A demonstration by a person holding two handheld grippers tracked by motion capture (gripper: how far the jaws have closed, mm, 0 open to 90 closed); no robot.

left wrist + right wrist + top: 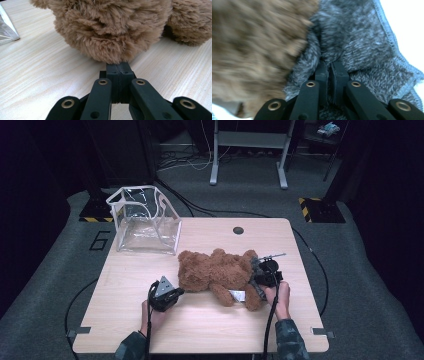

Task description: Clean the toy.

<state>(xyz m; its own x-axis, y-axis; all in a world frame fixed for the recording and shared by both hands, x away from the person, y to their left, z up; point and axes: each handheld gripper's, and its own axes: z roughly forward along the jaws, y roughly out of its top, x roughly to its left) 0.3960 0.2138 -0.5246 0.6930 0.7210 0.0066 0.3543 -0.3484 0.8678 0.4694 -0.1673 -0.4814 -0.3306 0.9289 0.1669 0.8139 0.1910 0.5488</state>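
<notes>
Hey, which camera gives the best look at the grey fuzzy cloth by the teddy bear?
The right gripper view: the grey fuzzy cloth shows close up, stitched edge and all, with the right tongs pinching a fold. The high view shows it as a small dark patch beside the teddy bear. The left gripper view faces the bear's fur.

Clear plastic bag [146, 221] upright at table's [210, 327] far left corner.
</notes>
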